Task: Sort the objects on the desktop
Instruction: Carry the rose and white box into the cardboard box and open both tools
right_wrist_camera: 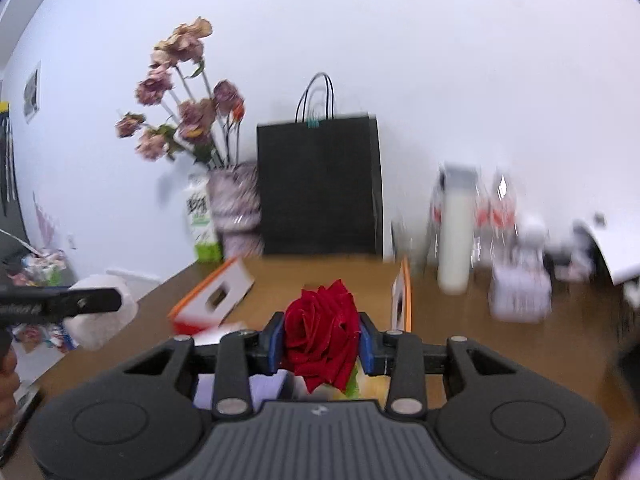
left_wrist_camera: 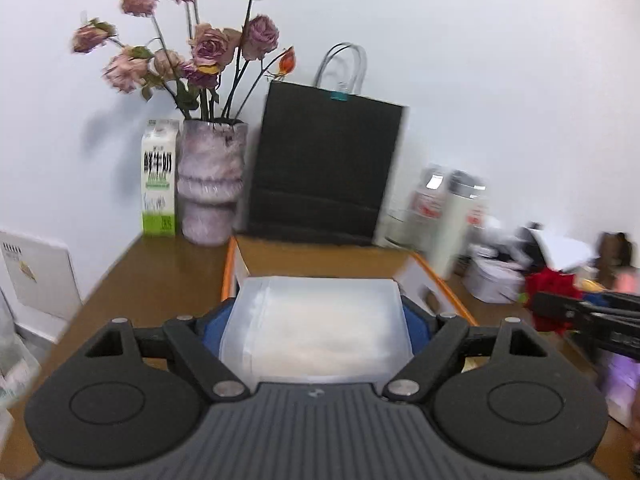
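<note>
Gripping a rose (right_wrist_camera: 322, 334), the right claw (right_wrist_camera: 322, 344) risks crushing petals; the left claw (left_wrist_camera: 316, 320), spread wide, clamps a box (left_wrist_camera: 320, 320).

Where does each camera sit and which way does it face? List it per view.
Left wrist: on the left gripper, facing the wall; clamps a translucent packet over the orange-edged box.
Right wrist: on the right gripper, same heading; clamps a red rose.
Shared: black paper bag, flower vase, milk carton.
</note>
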`<state>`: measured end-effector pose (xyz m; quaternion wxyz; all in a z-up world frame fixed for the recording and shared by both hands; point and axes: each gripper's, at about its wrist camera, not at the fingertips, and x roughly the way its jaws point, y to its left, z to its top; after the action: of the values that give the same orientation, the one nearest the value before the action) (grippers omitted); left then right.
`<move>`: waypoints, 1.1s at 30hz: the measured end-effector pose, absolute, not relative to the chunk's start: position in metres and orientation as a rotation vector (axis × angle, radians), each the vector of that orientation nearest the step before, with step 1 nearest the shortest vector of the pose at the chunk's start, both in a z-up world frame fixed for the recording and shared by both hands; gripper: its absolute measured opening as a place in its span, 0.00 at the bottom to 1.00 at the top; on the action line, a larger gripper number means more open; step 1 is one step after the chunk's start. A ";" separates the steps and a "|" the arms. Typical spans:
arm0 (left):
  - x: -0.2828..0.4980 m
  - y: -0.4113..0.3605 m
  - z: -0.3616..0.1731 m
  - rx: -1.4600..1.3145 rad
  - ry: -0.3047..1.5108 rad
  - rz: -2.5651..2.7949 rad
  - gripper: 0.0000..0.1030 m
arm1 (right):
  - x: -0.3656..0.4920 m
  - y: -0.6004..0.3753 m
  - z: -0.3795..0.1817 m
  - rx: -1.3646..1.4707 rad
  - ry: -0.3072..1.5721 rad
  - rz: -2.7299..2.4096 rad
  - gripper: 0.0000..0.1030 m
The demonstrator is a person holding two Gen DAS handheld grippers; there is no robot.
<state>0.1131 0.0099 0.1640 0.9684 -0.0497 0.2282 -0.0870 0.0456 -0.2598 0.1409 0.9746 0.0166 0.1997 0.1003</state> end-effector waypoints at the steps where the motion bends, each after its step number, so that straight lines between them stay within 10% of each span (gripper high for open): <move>1: 0.145 0.003 0.166 -0.084 0.470 -0.141 0.81 | 0.071 -0.259 0.147 0.023 0.406 0.212 0.34; 15: 0.392 -0.027 0.055 0.099 0.873 0.007 0.82 | 0.402 -0.238 0.035 0.018 0.879 0.138 0.38; 33: 0.227 0.011 0.140 -0.137 0.722 -0.122 1.00 | 0.282 -0.251 0.100 0.067 0.772 0.103 0.74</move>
<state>0.2273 0.0112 0.1405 0.9314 -0.0671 0.3527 -0.0594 0.2823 -0.2514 0.0999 0.9246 0.0326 0.3761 0.0503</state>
